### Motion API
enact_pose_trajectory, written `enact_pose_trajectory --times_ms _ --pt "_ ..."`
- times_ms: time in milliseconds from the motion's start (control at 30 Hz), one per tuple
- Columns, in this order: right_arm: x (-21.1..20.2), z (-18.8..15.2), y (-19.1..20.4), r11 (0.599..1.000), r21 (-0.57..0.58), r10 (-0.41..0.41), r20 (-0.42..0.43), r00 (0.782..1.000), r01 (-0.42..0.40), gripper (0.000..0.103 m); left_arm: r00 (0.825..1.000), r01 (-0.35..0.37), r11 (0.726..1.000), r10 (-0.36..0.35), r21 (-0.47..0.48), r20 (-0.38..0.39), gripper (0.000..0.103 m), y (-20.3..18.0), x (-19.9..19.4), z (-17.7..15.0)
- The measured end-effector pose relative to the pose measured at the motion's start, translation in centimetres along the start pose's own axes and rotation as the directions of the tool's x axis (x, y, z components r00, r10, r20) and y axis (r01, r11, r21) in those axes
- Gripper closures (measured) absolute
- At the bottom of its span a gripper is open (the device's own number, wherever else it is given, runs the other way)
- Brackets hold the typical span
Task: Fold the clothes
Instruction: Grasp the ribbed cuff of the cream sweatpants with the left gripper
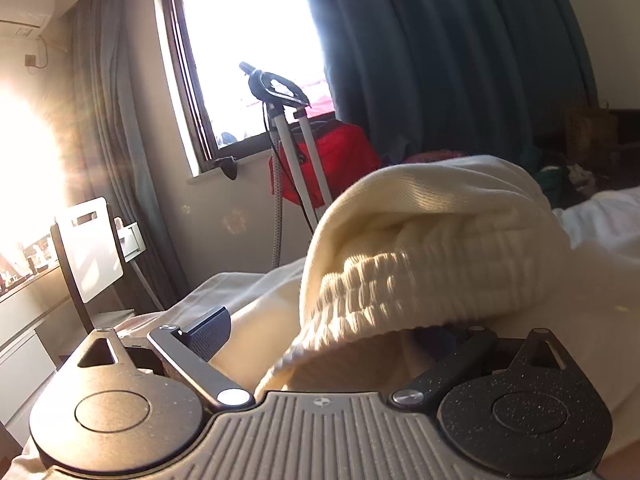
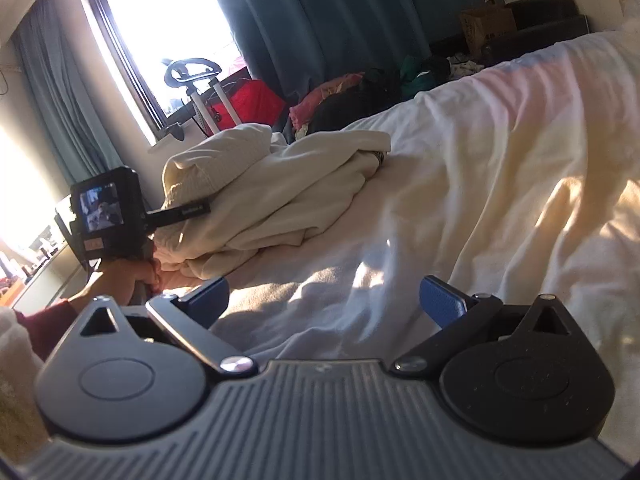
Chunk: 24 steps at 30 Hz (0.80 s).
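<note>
Sweater (image 1: 420,240) ribbed hem drapes over the spread left gripper (image 1: 320,332).

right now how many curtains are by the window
2: a pale curtain left of the window, a dark curtain right of it. More may hang out of frame.

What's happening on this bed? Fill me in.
A person is folding clothes with a handheld gripper in each hand. The left gripper has the ribbed hem of a cream sweater draped between its spread fingers and lifted off the bed; whether it is clamped cannot be told. The right gripper is open and empty above the white sheet. The sweater is bunched, not yet folded.
</note>
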State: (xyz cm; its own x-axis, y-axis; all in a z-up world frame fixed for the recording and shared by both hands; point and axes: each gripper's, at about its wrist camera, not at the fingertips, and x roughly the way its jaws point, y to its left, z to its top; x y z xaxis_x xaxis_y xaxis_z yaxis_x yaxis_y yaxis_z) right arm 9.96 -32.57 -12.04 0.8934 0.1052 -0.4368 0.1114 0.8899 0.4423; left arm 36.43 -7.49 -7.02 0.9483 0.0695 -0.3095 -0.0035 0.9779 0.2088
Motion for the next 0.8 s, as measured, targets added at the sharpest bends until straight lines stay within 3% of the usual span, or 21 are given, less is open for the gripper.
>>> enact_pose_trajectory --times_ms 100,133,233,333,500,633,800 --pt "2.0 -0.5 -0.5 1.0 0.001 -0.02 -0.023 1.0 0.02 0.0 1.0 -0.011 1.0 0.011 -0.017 0.029 0.041 0.0 1.5 1.1" --pt "2.3 -0.6 -0.6 1.0 -0.002 -0.018 -0.015 1.0 0.018 0.0 0.999 -0.014 1.0 0.015 -0.023 0.039 0.063 0.0 2.0 1.5" --pt "3.0 -0.6 -0.5 0.999 -0.032 -0.028 0.022 0.999 0.028 0.0 0.995 0.013 1.0 -0.01 -0.023 0.097 0.082 0.1 -0.3 3.3" --pt "2.8 -0.4 -0.2 0.997 -0.059 -0.039 0.07 0.997 0.043 0.0 0.987 0.043 0.999 -0.04 -0.02 0.158 0.087 0.1 -3.1 5.2" --pt "0.6 0.3 0.4 0.995 -0.087 -0.039 0.191 0.981 0.057 0.0 0.963 0.121 0.992 -0.112 -0.021 0.244 0.089 0.1 -12.1 6.9" --pt "-2.1 1.0 0.9 0.993 -0.104 -0.014 0.284 0.959 0.045 0.0 0.949 0.177 0.984 -0.164 -0.026 0.269 0.089 0.3 -20.4 6.5" --pt "-5.9 0.6 2.5 0.984 -0.173 0.084 0.327 0.941 -0.028 0.0 0.933 0.245 0.969 -0.231 -0.017 0.277 0.089 0.7 -29.6 4.5"
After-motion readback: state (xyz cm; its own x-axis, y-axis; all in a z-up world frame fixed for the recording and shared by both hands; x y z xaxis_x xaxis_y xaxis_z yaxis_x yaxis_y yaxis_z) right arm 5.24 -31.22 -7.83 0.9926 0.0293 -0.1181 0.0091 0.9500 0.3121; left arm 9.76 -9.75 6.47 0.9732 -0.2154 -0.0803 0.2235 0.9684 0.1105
